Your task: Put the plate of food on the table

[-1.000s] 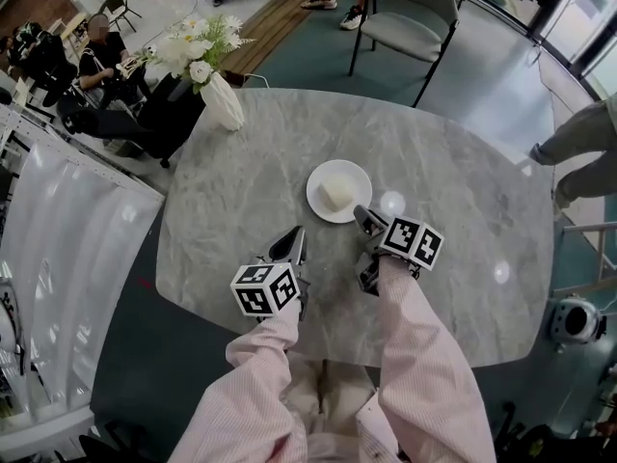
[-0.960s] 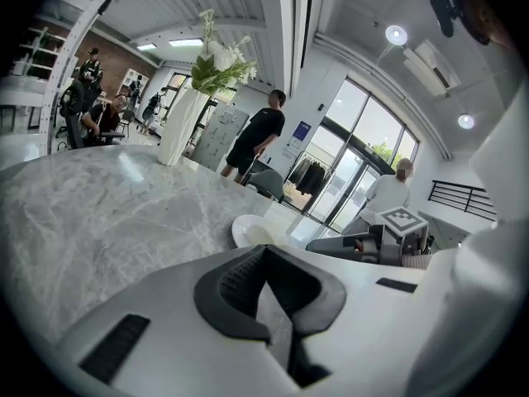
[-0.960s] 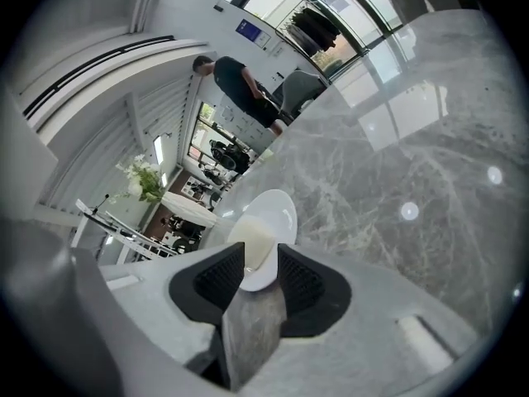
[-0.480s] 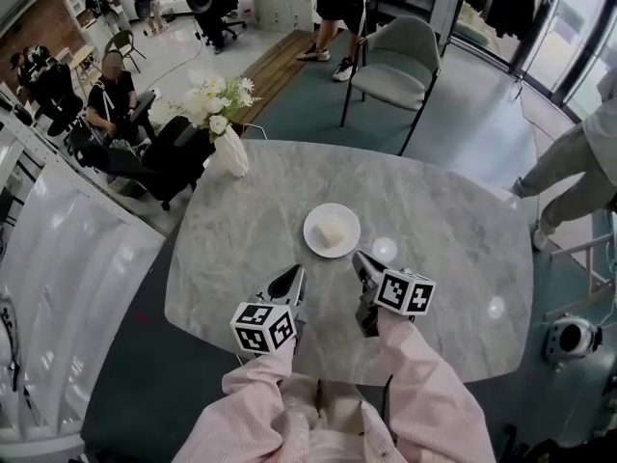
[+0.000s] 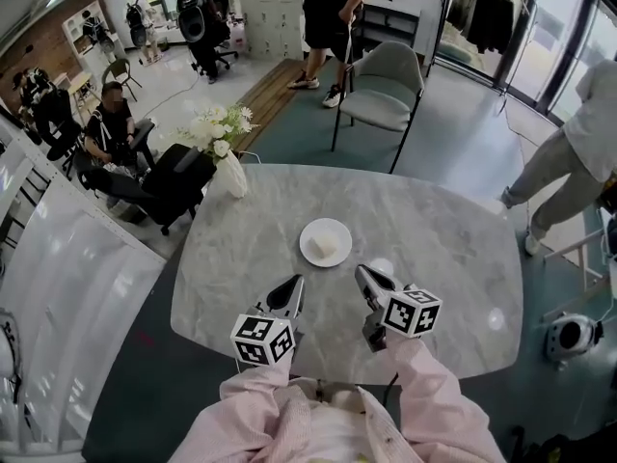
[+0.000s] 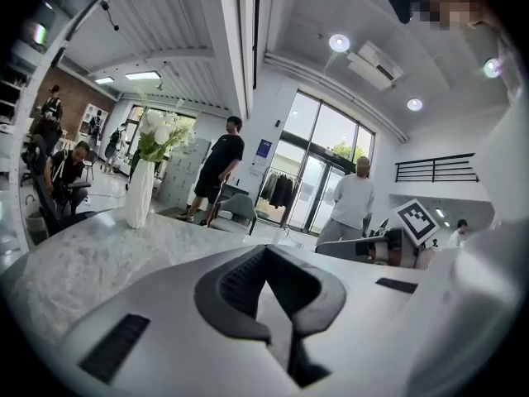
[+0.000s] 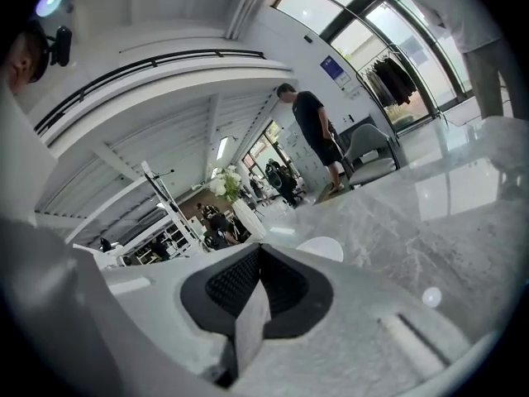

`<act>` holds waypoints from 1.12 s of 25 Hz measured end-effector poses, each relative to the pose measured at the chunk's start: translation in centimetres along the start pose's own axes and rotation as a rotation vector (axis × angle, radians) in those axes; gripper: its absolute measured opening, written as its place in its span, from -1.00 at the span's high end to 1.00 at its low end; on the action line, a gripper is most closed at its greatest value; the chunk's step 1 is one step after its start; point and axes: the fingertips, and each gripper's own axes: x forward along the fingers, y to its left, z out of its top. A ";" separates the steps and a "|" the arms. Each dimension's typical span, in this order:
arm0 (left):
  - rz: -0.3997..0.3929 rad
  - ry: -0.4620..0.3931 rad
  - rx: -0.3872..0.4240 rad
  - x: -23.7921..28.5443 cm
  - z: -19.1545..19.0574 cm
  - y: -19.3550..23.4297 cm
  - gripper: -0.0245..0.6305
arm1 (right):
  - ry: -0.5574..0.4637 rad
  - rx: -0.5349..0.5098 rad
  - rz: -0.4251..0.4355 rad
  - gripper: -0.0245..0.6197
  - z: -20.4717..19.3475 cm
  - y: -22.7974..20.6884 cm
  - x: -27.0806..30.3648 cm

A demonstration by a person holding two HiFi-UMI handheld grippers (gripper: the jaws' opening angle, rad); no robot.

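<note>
Here's the plate (image 5: 326, 242): round, white and smooth, sitting flat on the counter (image 5: 434, 230) near its middle, with a pale, blocky lump of food (image 5: 325, 246) on it. The counter is grey veined marble with rounded corners, and it's glossy enough to throw back spots of ceiling light.

The left tool (image 5: 294, 284) and right tool (image 5: 362, 274) hang over the near half, short of the plate and clear of it. Each one's grey ribbed pads are pressed together, with nothing between them. Pink striped sleeves (image 5: 265, 408) trail behind.

A white tapering vase (image 5: 231, 175) of white flowers (image 5: 222, 125) stands at the far left edge. Beyond the far edge is a padded grey-green chair (image 5: 386, 90) on dark legs, set on teal flooring. People stand and sit around the bright, glass-fronted room.
</note>
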 end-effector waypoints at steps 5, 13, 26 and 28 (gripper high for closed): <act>0.006 -0.040 0.051 -1.2 1.7 -0.8 0.95 | -0.083 -0.066 0.016 0.91 1.7 1.5 -1.8; 0.043 -0.109 0.101 -3.3 4.4 -0.7 0.95 | -0.184 -0.190 0.043 0.91 4.7 3.6 -3.6; 0.121 -0.212 0.159 -5.9 8.1 0.7 0.95 | -0.265 -0.270 0.052 0.91 7.0 4.5 -5.8; 0.128 -0.217 0.167 -6.0 8.4 0.9 0.95 | -0.270 -0.269 0.050 0.91 7.1 4.5 -5.7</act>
